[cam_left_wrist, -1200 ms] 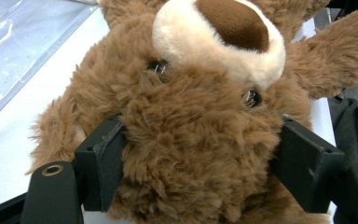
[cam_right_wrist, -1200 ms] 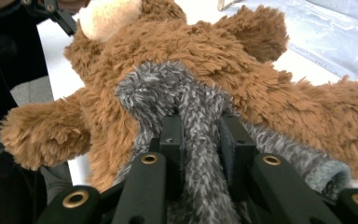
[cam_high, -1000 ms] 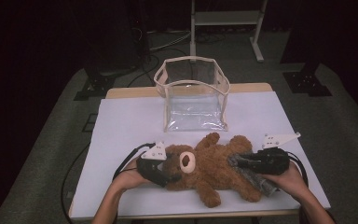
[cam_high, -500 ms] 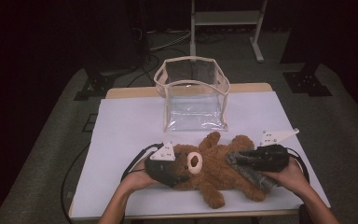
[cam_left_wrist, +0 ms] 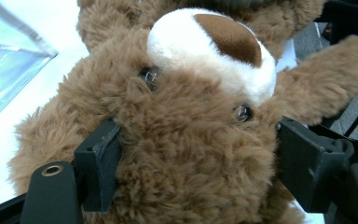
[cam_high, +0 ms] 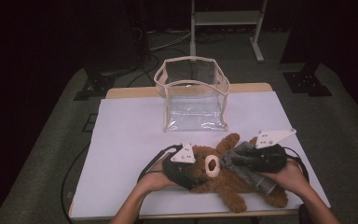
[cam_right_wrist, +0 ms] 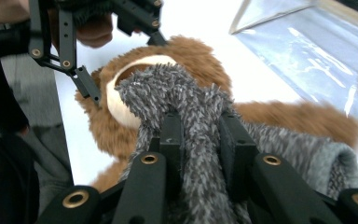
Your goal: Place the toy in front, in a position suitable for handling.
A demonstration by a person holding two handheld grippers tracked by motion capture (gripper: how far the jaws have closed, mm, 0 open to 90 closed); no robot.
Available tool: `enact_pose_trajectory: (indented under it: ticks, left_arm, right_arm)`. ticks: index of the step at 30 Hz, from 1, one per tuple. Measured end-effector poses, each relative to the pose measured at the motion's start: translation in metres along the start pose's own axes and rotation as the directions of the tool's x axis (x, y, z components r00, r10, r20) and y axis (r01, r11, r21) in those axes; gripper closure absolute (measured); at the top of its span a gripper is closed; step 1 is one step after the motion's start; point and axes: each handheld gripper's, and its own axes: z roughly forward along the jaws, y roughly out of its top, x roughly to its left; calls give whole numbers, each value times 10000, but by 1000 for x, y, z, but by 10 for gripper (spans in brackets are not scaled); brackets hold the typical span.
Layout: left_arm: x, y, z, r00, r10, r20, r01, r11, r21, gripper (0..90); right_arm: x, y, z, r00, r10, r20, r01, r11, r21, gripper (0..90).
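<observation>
Two grippers are working near the table's (cam_high: 126, 140) front edge: left gripper (cam_left_wrist: 191, 172) squeezing the teddy bear's (cam_high: 214, 179) head, right gripper (cam_right_wrist: 200, 140) pinching its grey scarf (cam_right_wrist: 191, 107), probably lifting.

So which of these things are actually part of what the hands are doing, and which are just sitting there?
In use:
- teddy bear, its head clamped by the left gripper
- grey fuzzy cloth, pinched by the right gripper and lying over the bear

Just sitting there:
- clear plastic bag, standing open farther back on the table
- metal stand on the floor behind
</observation>
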Motion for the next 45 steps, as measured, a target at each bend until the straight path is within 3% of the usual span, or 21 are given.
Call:
enact_pose_trajectory:
  ticks: [3,7,10,16,22,26,29,32,35,42,45]
  left_arm:
    - [2,-3,-4,9999,30,-142,-29,10000,75,235]
    - [7,-11,-20,9998,-55,-180,52,9999,-162,247]
    - [8,-15,-31,9996,-24,-294,19,9999,-160,318]
    - [6,-20,-28,10000,-31,-69,30,9998,-178,400]
    - [-2,-18,-25,9999,169,-23,-169,9997,-170,406]
    - [-3,-20,-26,9998,201,-59,-202,9998,-90,405]
    - [-3,-20,-26,9996,298,-23,-298,9994,-161,409]
    - [-7,-15,-23,9977,667,81,-667,9978,44,418]
    - [-8,-13,-20,9976,684,87,-685,9976,124,419]
    - [-10,-15,-21,9969,773,117,-775,9969,116,418]
    - [-7,-18,-21,9974,702,191,-701,9975,-31,418]
  right_arm:
    - [2,1,8,9997,-236,10,236,9994,241,730]
    - [-7,-6,5,9998,180,-40,-180,9998,50,730]
    - [-8,-6,5,9996,280,-57,-280,9996,45,730]
    - [5,20,10,9994,-228,-278,227,9997,-24,730]
    - [9,57,47,9928,-667,-998,703,9970,329,730]
    - [5,66,73,9882,-719,-1353,828,9936,771,730]
    - [0,62,74,9892,-338,-1424,469,9949,893,730]
    - [-3,58,67,9903,-242,-1367,400,9927,1141,730]
    - [-2,63,69,9914,-513,-1201,687,9871,1447,729]
    - [-5,85,109,9889,-572,-1375,848,9752,2045,729]
    - [-7,86,115,9886,-586,-1388,877,9730,2136,729]
